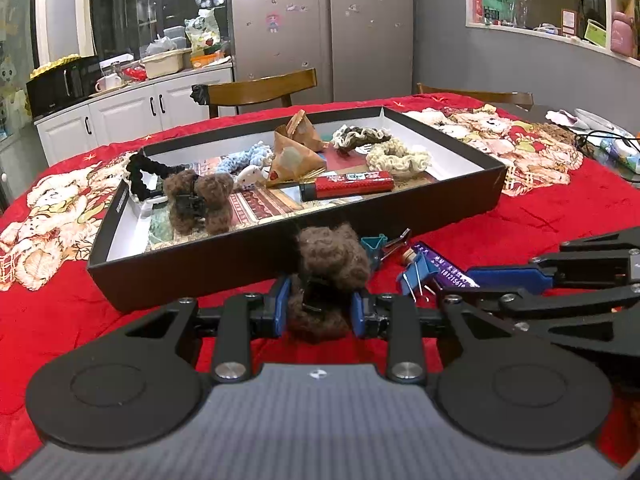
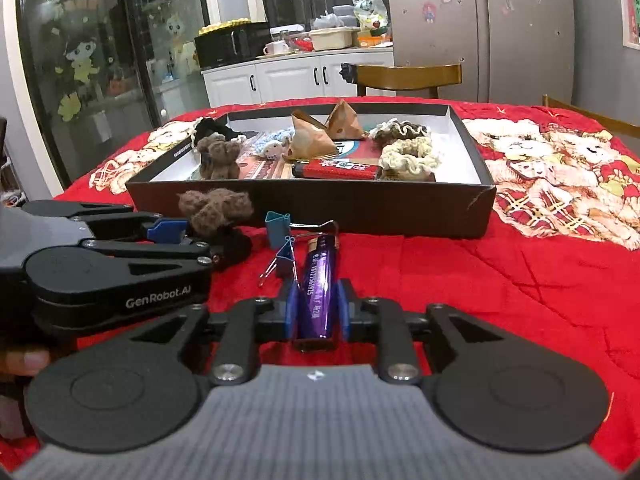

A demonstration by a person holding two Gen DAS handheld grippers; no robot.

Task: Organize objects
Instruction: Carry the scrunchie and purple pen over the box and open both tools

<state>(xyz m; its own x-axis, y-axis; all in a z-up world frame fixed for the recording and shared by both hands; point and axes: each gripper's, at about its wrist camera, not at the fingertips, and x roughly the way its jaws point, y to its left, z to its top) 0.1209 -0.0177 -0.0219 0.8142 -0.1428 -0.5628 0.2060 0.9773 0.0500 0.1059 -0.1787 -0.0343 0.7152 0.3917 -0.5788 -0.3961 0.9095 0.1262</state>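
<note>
A brown woolly hair clip (image 1: pixel 332 260) sits between the blue pads of my left gripper (image 1: pixel 320 314), which is shut on it just in front of the black shallow box (image 1: pixel 248 268). From the right wrist view the same clip (image 2: pixel 216 208) and left gripper (image 2: pixel 192 242) appear at the left. My right gripper (image 2: pixel 316 308) is shut on a purple lighter (image 2: pixel 318 280) that points toward the box (image 2: pixel 360 208). It also shows at the right of the left wrist view, right gripper (image 1: pixel 468 286) on the lighter (image 1: pixel 444 268).
The box holds a second brown clip (image 1: pixel 200 200), a red lighter (image 1: pixel 352 184), scrunchies and folded paper pyramids. A teal binder clip (image 2: pixel 277 228) and a blue one (image 2: pixel 286 258) lie on the red cloth (image 2: pixel 480 280) between the grippers. Wooden chairs stand behind the table.
</note>
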